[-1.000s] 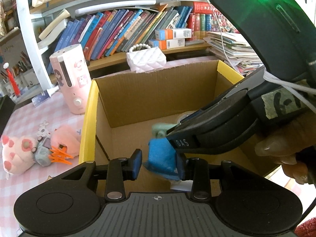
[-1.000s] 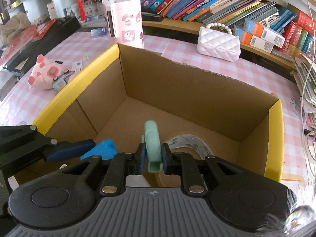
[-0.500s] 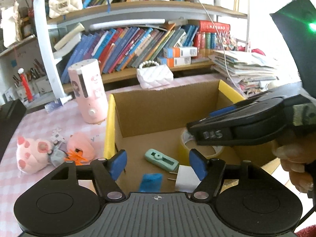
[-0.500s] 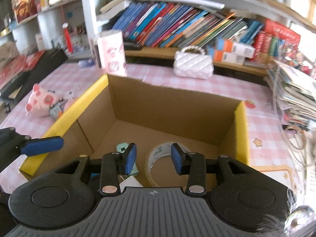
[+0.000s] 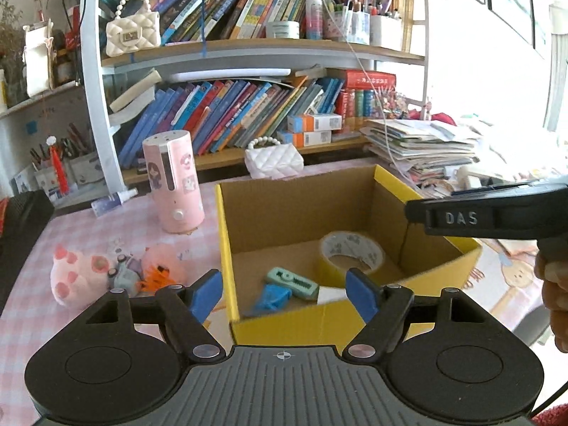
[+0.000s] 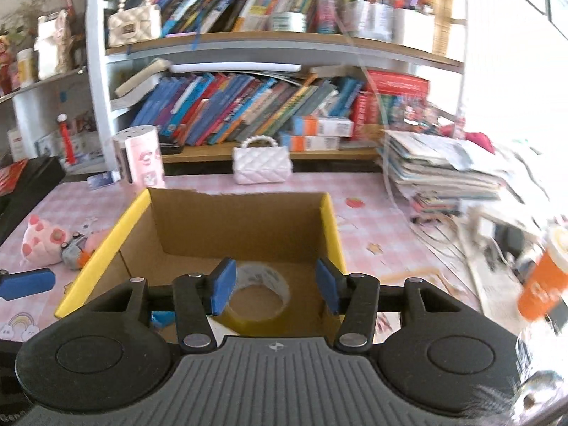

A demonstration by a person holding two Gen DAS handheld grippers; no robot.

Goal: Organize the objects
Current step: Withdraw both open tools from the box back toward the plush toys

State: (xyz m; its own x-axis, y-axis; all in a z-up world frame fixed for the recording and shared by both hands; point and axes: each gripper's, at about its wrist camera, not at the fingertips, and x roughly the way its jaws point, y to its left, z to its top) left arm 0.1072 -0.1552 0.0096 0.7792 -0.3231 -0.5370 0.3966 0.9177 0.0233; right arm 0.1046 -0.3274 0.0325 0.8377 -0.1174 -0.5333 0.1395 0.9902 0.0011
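Observation:
A yellow-edged cardboard box [image 5: 224, 234] [image 6: 106, 245] stands on the pink checked table. On its floor lie a mint green clip [image 5: 293, 282], a crumpled blue piece [image 5: 271, 298], a white block [image 5: 330, 294] and a roll of tape [image 5: 351, 254] [image 6: 259, 291]. My left gripper [image 5: 284, 293] hovers over the box's near wall, jaws opening, nothing between them. My right gripper [image 6: 273, 285] is above the near side of the box, jaws opening and empty; its black finger [image 5: 486, 213] crosses the left wrist view at the right.
Pink plush toys [image 5: 71, 278] [image 6: 39, 243] with an orange clip [image 5: 156, 280] lie left of the box. A pink cylinder [image 5: 174, 181], a white quilted purse [image 5: 275, 163], a paper stack [image 5: 422, 145] and bookshelves stand behind. An orange cup [image 6: 543, 284] is at the right.
Both grippers opened, dropping the blue piece and the mint clip into the box, then rose and pulled back from it.

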